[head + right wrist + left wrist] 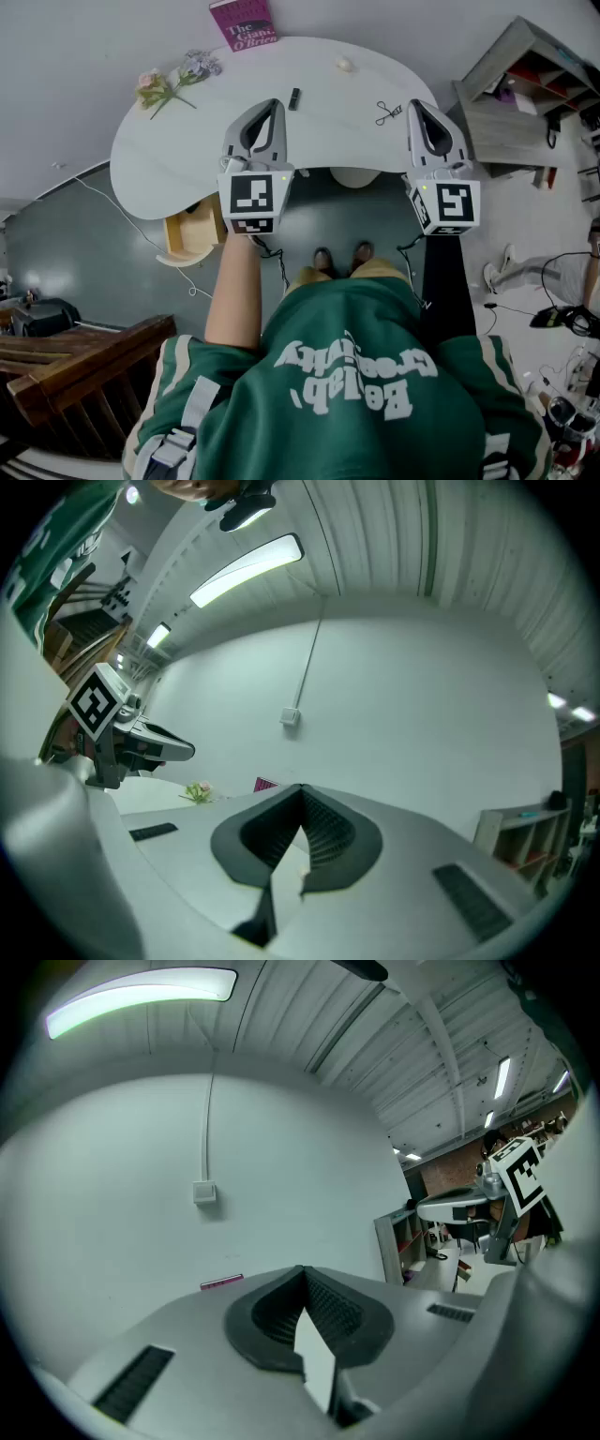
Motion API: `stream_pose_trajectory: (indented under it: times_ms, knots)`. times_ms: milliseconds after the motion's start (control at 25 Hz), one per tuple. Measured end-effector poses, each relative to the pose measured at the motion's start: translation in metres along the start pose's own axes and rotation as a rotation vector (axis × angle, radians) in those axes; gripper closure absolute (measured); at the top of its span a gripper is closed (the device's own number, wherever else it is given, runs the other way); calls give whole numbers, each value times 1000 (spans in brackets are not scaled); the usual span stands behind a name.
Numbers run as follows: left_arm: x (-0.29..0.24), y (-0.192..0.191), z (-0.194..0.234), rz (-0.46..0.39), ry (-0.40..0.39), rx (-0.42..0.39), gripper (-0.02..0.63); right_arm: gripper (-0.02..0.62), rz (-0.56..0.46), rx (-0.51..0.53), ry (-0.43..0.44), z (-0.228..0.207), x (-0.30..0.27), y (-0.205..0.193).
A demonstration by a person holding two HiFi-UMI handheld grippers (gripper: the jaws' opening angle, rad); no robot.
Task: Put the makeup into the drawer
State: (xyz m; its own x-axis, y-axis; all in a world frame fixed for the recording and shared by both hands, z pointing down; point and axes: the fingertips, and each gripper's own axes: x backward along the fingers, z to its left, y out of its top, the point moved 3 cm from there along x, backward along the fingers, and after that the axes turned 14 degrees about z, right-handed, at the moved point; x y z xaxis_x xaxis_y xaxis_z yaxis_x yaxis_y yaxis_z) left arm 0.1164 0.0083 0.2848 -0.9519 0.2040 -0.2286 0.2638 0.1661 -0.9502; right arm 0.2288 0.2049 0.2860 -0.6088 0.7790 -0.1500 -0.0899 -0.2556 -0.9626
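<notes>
Green sweatshirt with white lettering (349, 389) fills the foreground, on the person's own back. To its left, under the white kidney-shaped tabletop (169, 150), a light wooden drawer (192, 234) stands pulled open. The grey left gripper (273, 105) hovers level over the table's near edge, jaws pressed together on nothing. Just beyond it a small dark makeup stick (294, 98) lies on the table — apart from both grippers. The grey right gripper (416, 107), beside a black scissor-like tool (387, 112), has its jaws closed too — empty.

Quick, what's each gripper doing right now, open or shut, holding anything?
Left gripper: closed, nothing held.
Right gripper: closed, nothing held.
</notes>
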Motion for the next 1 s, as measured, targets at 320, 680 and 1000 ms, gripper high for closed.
stream_pose_trajectory:
  times_ms: [320, 680, 1000]
  knots:
    - [11, -2, 9, 4, 31, 21, 591, 588, 36, 40, 11, 7, 7, -3]
    - [20, -15, 14, 24, 37, 31, 591, 586, 10, 14, 21, 18, 13, -10]
    - [-2, -17, 15, 44, 69, 42, 591, 586, 2, 56, 65, 7, -21, -13]
